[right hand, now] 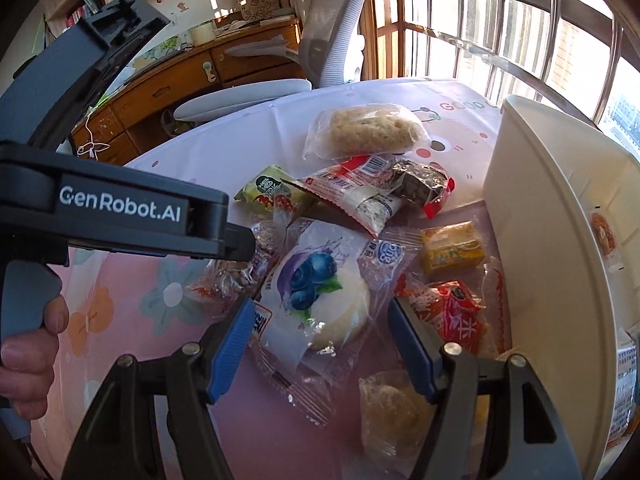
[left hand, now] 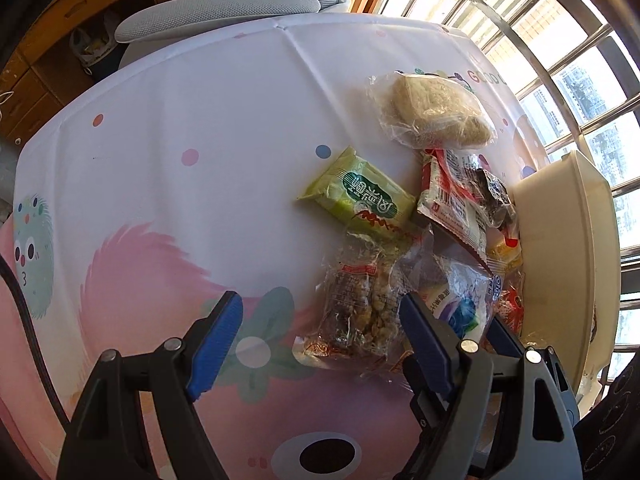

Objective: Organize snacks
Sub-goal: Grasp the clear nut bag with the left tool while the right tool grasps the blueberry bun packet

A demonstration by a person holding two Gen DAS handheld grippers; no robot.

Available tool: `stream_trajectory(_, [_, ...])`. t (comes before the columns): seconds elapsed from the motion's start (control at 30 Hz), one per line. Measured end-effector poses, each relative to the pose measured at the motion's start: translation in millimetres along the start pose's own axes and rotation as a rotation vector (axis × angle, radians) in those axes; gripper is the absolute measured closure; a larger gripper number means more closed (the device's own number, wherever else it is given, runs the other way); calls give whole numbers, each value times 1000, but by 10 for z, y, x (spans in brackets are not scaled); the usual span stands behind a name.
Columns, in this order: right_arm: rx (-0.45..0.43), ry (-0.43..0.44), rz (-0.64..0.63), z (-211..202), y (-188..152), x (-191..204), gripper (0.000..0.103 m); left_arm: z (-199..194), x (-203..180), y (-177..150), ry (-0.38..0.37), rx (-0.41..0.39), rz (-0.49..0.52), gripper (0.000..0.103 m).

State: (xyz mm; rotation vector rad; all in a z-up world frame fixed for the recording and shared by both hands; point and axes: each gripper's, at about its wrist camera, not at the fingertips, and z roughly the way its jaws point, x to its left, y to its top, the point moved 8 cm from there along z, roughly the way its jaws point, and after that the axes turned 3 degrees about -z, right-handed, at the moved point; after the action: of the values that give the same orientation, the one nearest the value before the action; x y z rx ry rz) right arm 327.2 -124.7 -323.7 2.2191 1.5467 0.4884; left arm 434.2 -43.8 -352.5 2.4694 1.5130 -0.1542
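Snack packets lie heaped on a pink-and-white cartoon tablecloth [left hand: 180,160] beside a cream bin [left hand: 560,240]. My left gripper [left hand: 320,340] is open just above the cloth, and a clear nut-bar packet [left hand: 360,304] lies between its blue pads, untouched on the left side. My right gripper [right hand: 322,344] is open over a blueberry cake packet [right hand: 320,292], which sits between its pads without being squeezed. A green packet [left hand: 360,196], a red-and-white packet [left hand: 448,204] and a bagged rice cake [left hand: 432,112] lie farther back. The cream bin [right hand: 540,200] holds at least one packet [right hand: 604,236].
A yellow packet [right hand: 452,248], a red packet [right hand: 448,312] and a pale bun in clear wrap [right hand: 392,412] lie against the bin. A hand [right hand: 28,360] holds the left tool's black housing [right hand: 120,208]. A grey chair [left hand: 216,12] stands behind the table, and barred windows [left hand: 540,40] are at the right.
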Motion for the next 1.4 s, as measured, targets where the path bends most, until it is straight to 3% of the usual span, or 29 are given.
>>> stream_trajectory(0.5, [1,13,-42,116,10,79,33,166,-168,57,-10,-2,41,27])
stream_trajectory(0.7, [-5,19,-49,115,6,79,33,199,-211,89,-38,-15,39,36])
stream_trajectory(0.93, [-1,25,-49,111,-1,79,36,199,-323,93,-90,-28,39,59])
stream_trajectory(1.4, [52,24,-61,75,-10,80,49,25,-149,27,-72,-87,-36,69])
